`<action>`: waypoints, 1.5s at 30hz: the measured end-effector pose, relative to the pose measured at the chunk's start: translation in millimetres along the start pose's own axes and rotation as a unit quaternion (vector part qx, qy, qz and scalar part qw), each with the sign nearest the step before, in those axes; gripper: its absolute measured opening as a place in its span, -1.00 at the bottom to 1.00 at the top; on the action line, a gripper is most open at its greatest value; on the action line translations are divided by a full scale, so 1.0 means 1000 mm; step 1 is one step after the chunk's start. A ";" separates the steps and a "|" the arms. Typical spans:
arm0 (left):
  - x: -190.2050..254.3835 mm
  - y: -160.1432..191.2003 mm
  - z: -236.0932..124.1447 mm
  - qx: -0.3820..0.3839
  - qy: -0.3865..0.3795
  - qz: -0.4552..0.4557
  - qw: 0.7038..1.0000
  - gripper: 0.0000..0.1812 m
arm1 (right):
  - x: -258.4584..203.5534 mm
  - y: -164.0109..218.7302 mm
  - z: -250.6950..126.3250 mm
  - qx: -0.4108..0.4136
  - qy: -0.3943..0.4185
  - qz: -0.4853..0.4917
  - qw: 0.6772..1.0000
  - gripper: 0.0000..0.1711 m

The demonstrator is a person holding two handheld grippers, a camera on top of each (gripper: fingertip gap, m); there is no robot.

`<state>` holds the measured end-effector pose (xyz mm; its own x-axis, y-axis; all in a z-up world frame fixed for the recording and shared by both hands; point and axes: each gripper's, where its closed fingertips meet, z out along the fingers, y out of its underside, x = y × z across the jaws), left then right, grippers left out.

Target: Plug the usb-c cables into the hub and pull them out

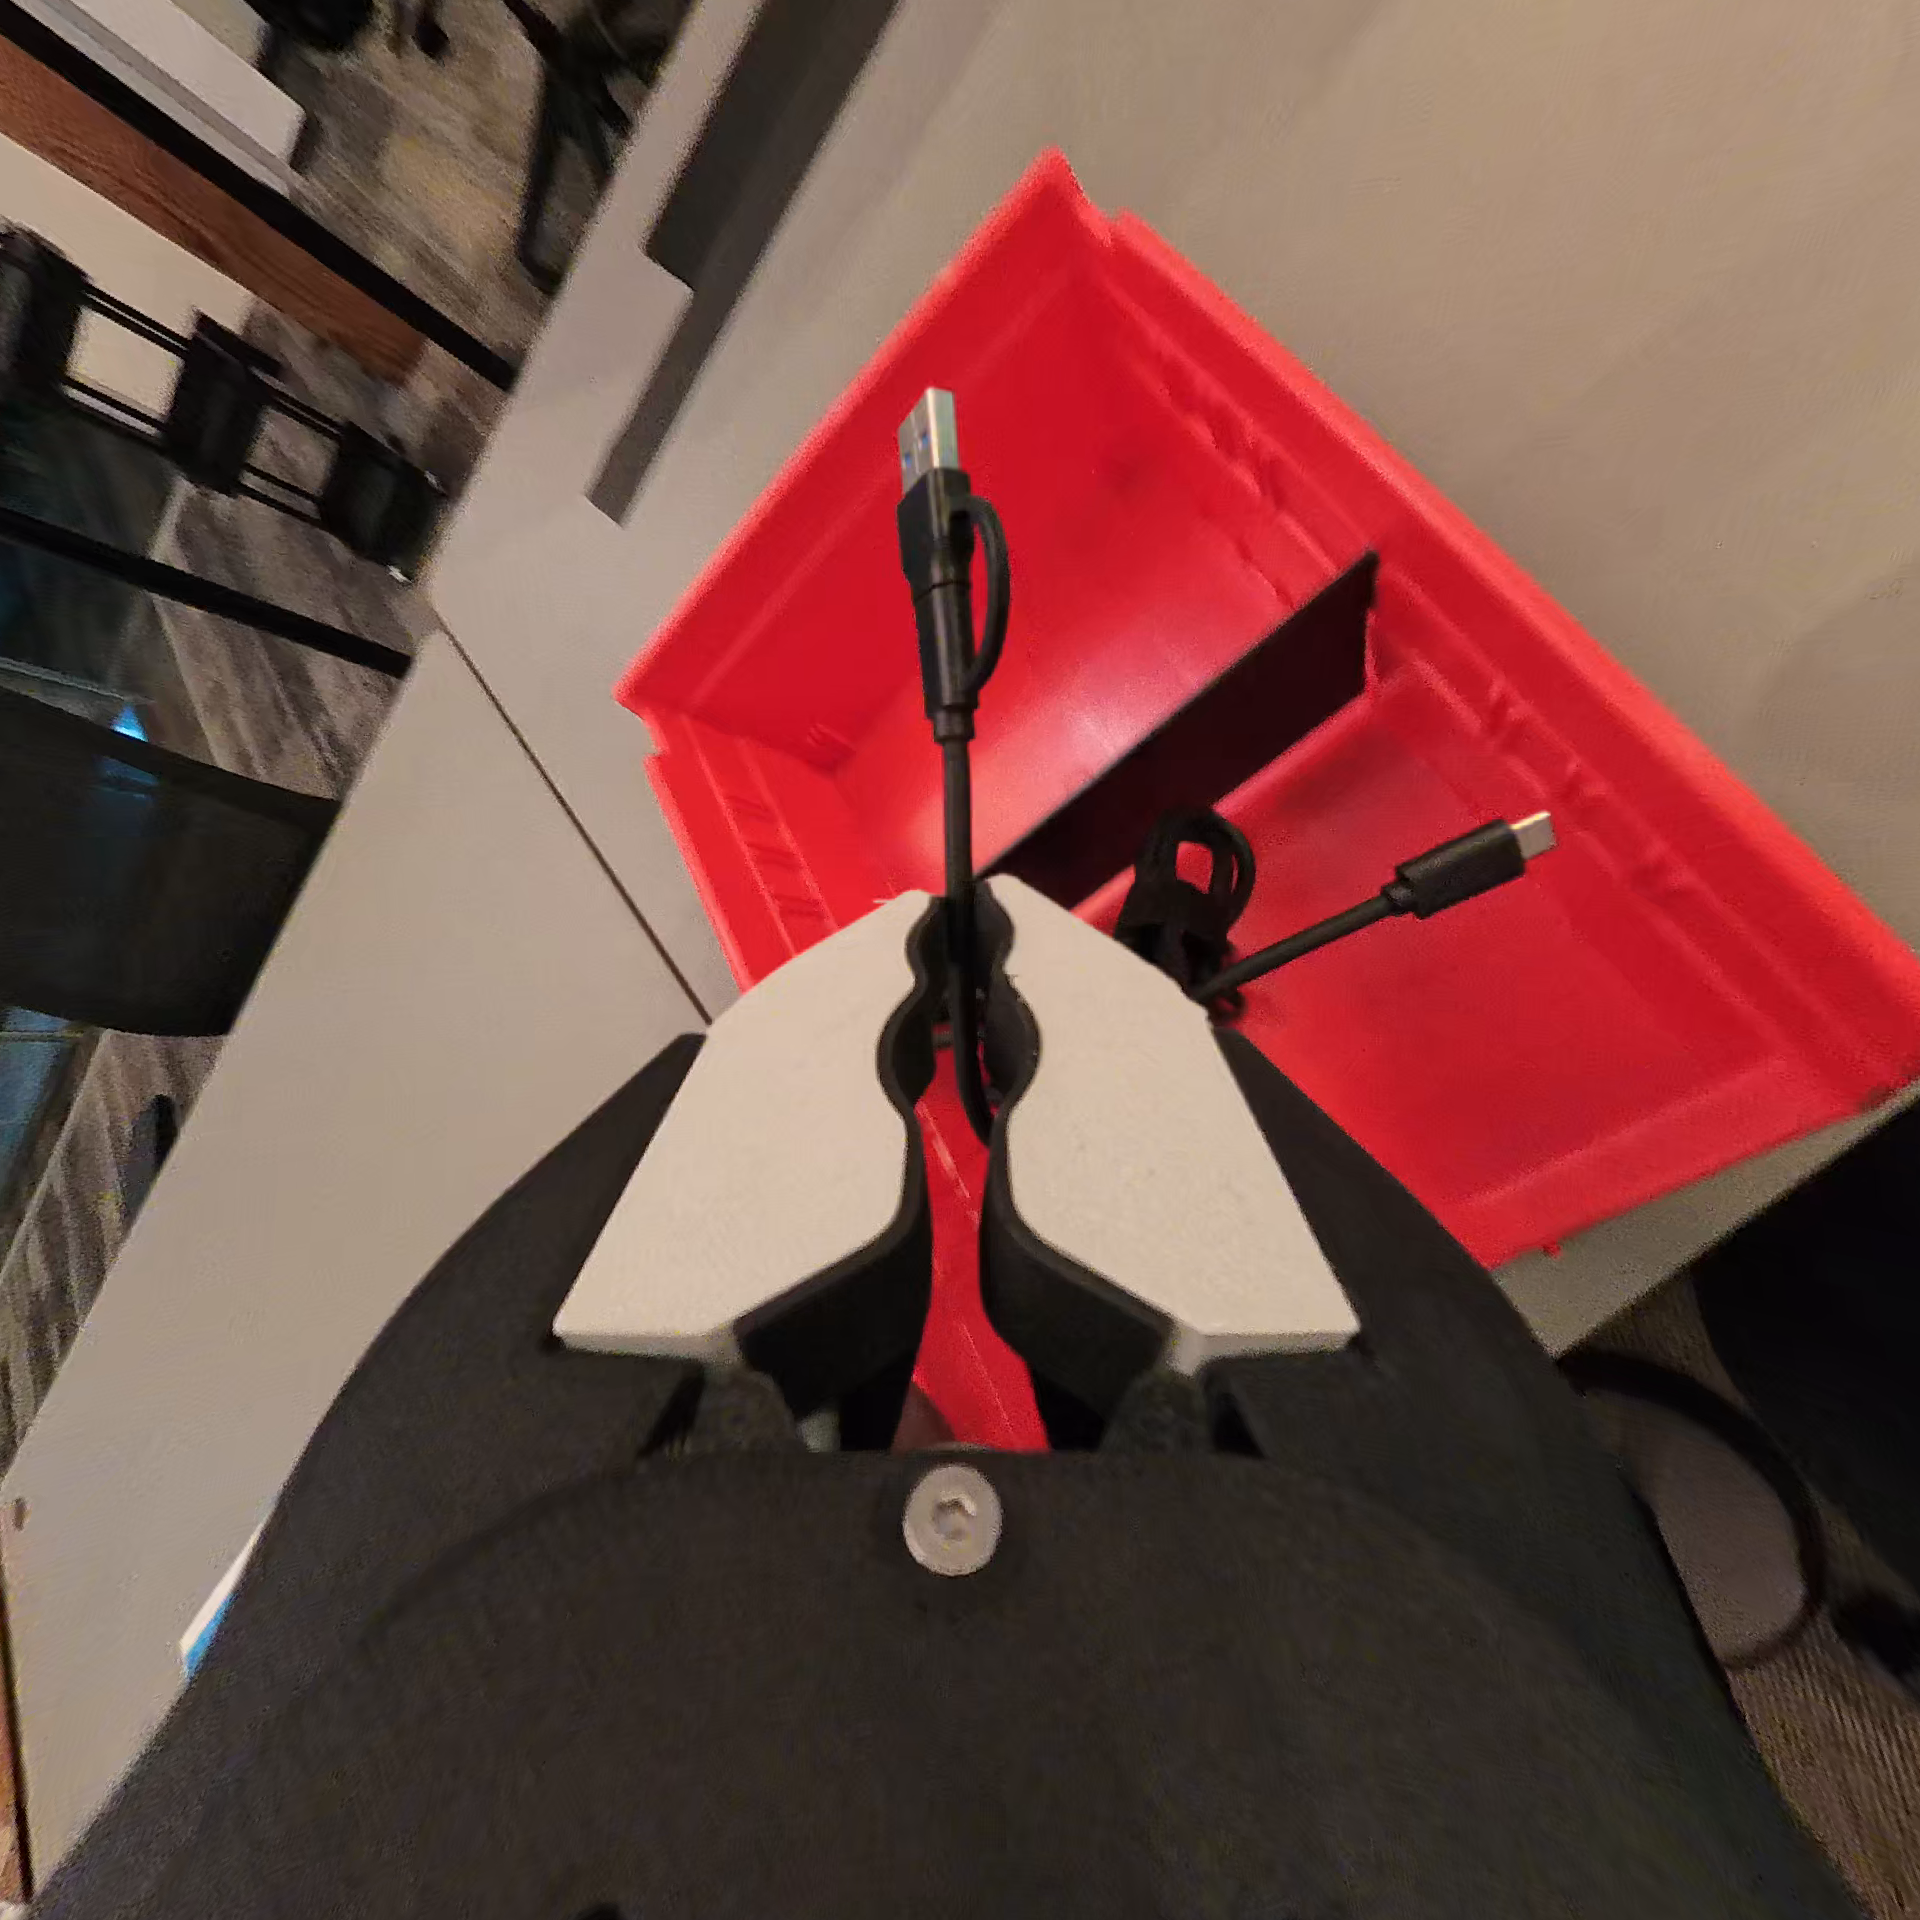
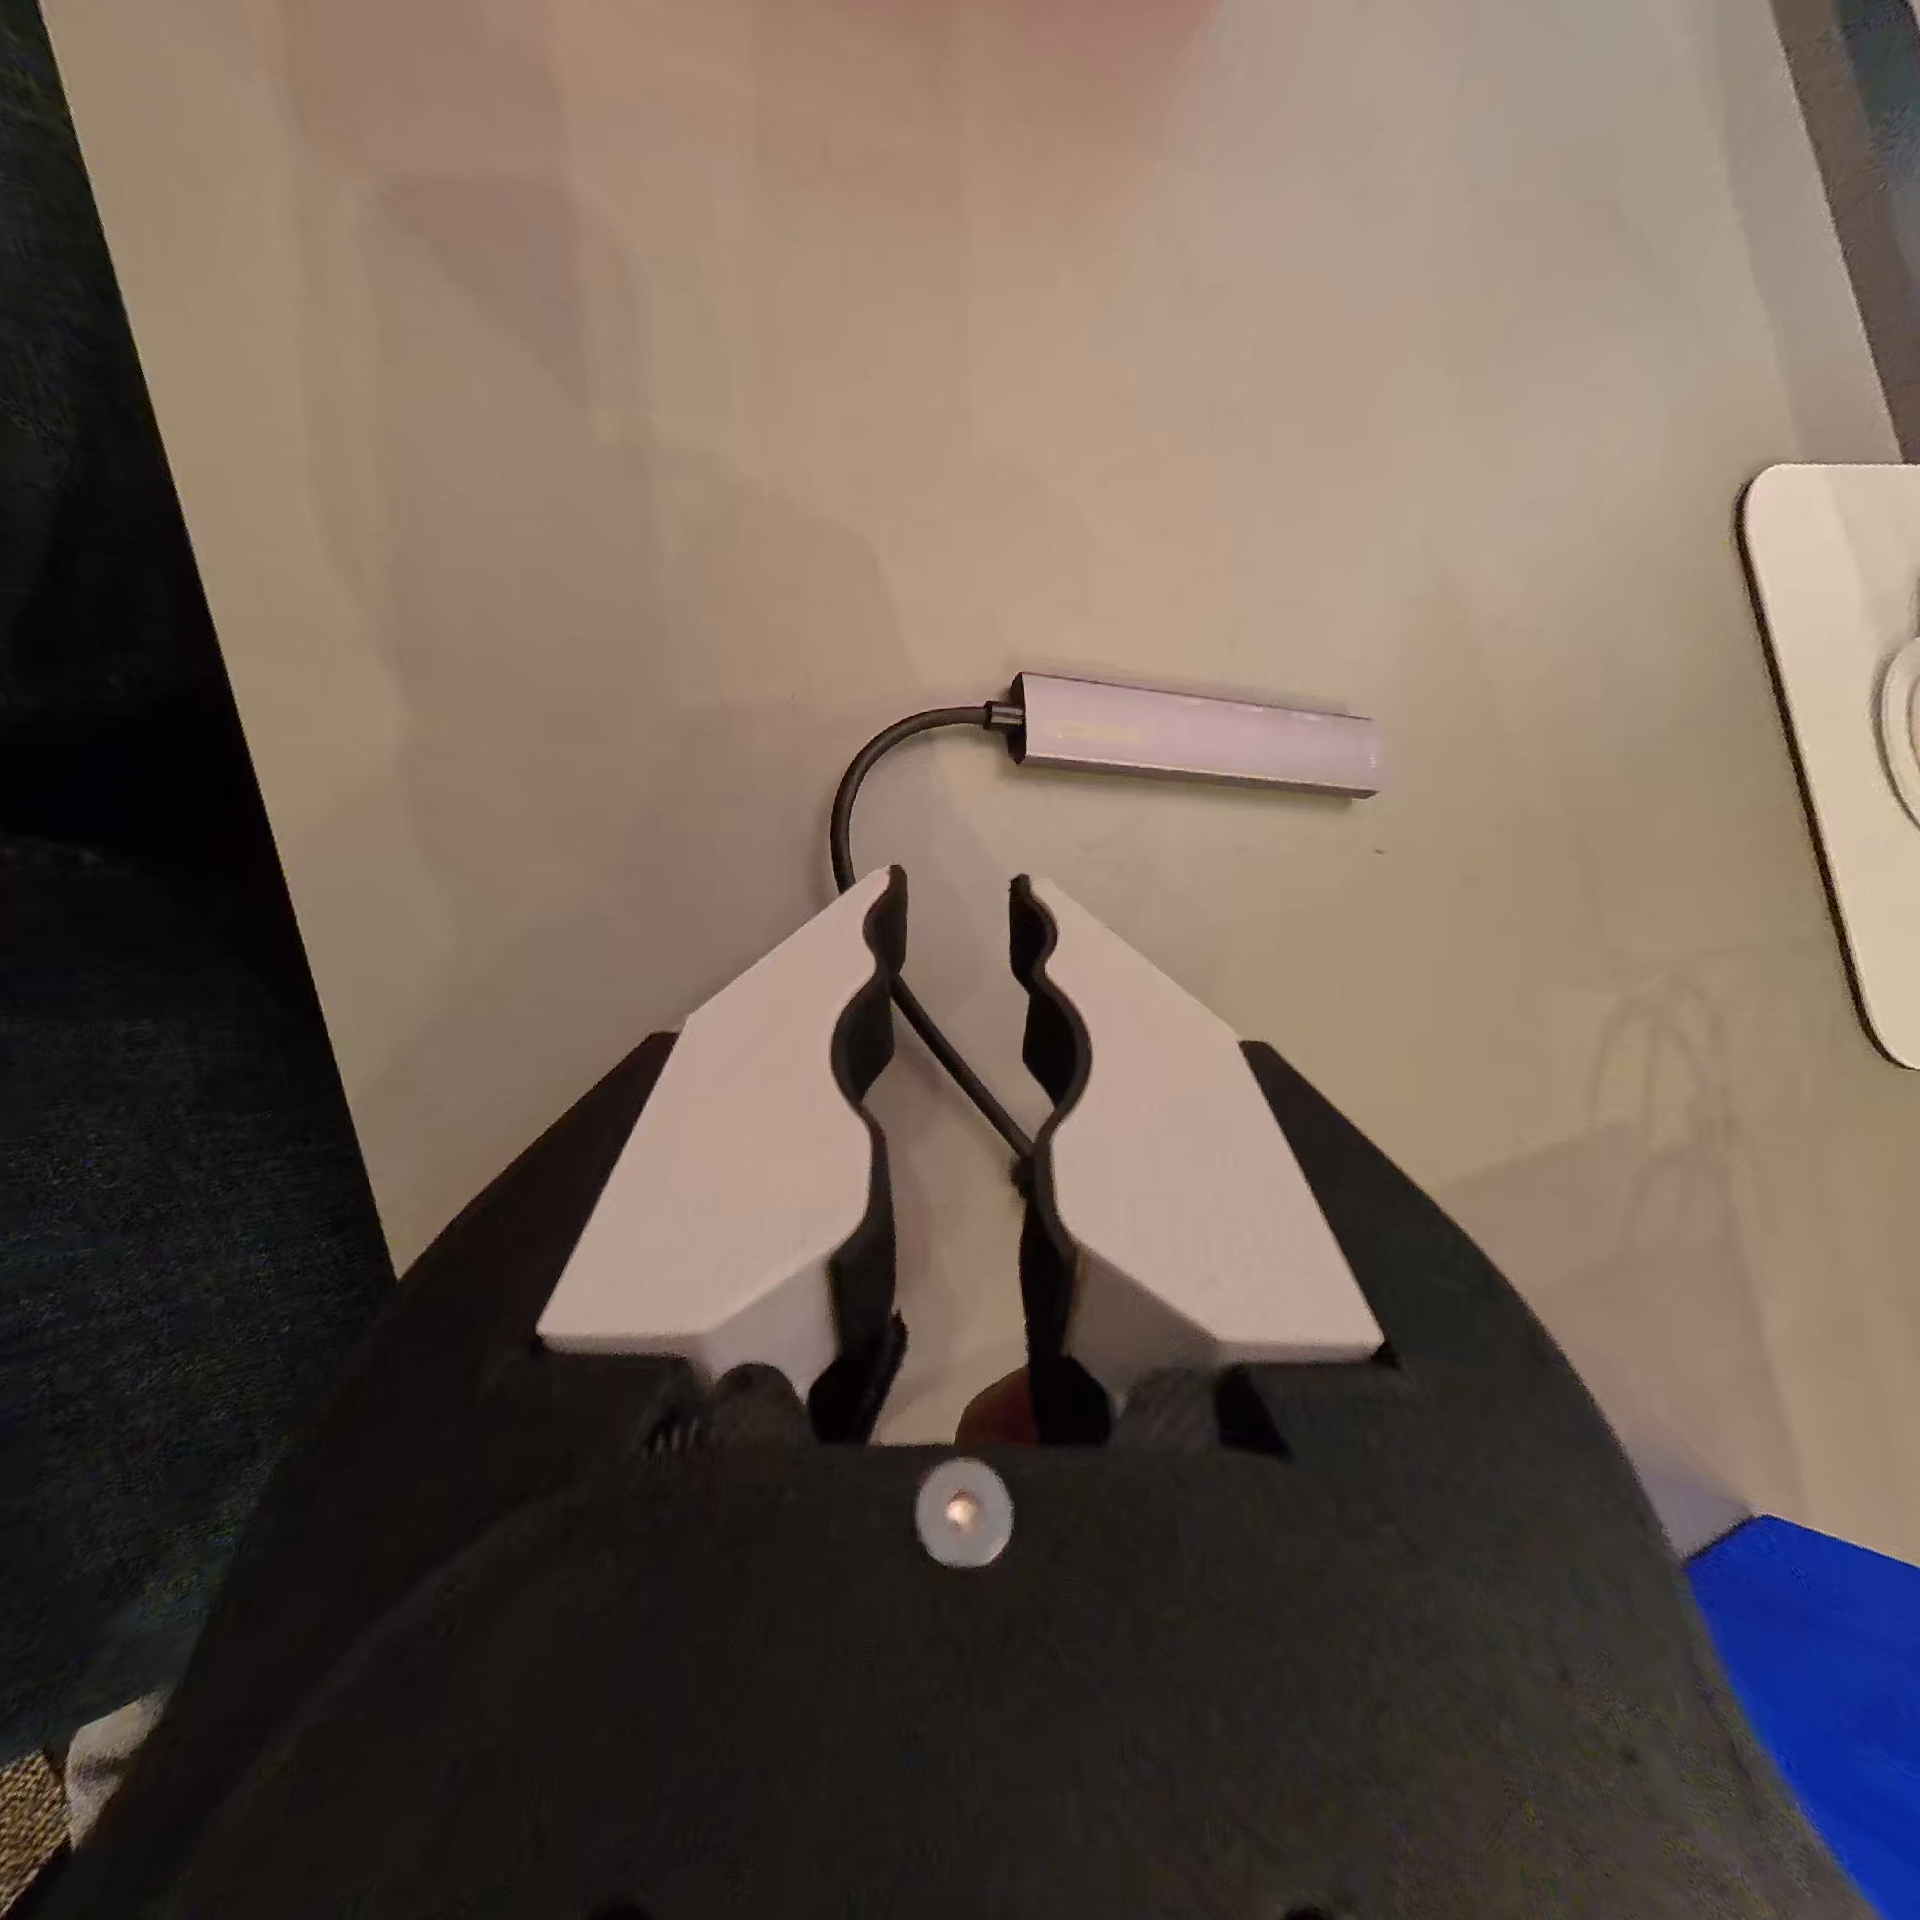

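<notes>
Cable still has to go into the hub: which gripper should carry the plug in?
Left, probably. The left gripper is already shut on the black cable, its plug sticking out ahead. The right gripper is open and empty near the hub, better placed to steady it.

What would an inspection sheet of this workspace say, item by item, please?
Surface: pale tabletop; the hub lies flat on it.
Job's things: grey hub, no cable plugged into the ports that show. Black cable held up, its USB-A plug on top and its USB-C plug sticking out to the side.
Clutter: red bin with a black divider; white pad at the table's edge.
Grippers: left gripper shut on the cable; right gripper open, holding nothing.
Cables: hub's own lead curves back under the right gripper.
Surroundings: dark furniture and carpet, blurred.
</notes>
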<state>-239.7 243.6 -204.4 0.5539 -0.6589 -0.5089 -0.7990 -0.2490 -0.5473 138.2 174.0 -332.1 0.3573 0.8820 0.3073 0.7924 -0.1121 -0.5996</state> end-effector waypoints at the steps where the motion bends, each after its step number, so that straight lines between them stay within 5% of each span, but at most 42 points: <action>1: -0.004 -0.008 -0.002 0.012 -0.007 -0.006 1.000 -0.97 | 0.000 -0.001 -0.001 0.003 -0.001 0.002 1.000 -0.80; 11: -0.044 -0.067 -0.026 0.082 -0.096 -0.009 0.992 -0.96 | 0.002 -0.004 -0.004 0.009 0.004 0.004 1.000 -0.81; 18: 0.008 -0.020 0.040 -0.022 -0.016 0.027 0.999 -0.96 | -0.001 -0.008 -0.003 0.015 0.002 -0.001 1.000 -0.81; 28: -0.026 -0.005 0.056 -0.049 -0.085 0.009 0.995 -0.95 | 0.001 -0.008 -0.005 0.019 0.003 0.009 1.000 -0.81; 35: -0.051 0.006 0.039 -0.038 -0.122 -0.042 0.991 -0.93 | 0.000 -0.008 -0.004 0.016 0.001 0.005 1.000 -0.81; 39: -0.038 0.036 0.043 -0.114 -0.073 -0.018 0.991 -0.64 | 0.000 -0.011 -0.004 0.021 0.001 0.007 1.000 -0.81; 45: -0.018 0.028 0.026 -0.062 -0.034 -0.038 0.997 -0.54 | -0.004 -0.009 -0.004 0.017 -0.002 0.003 1.000 -0.81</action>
<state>-266.1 267.4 -227.6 0.6257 -0.5862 -0.5146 -0.7741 -0.3850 -0.5026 131.3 169.9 -325.2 0.3610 0.8827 0.3010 0.7728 -0.1025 -0.6263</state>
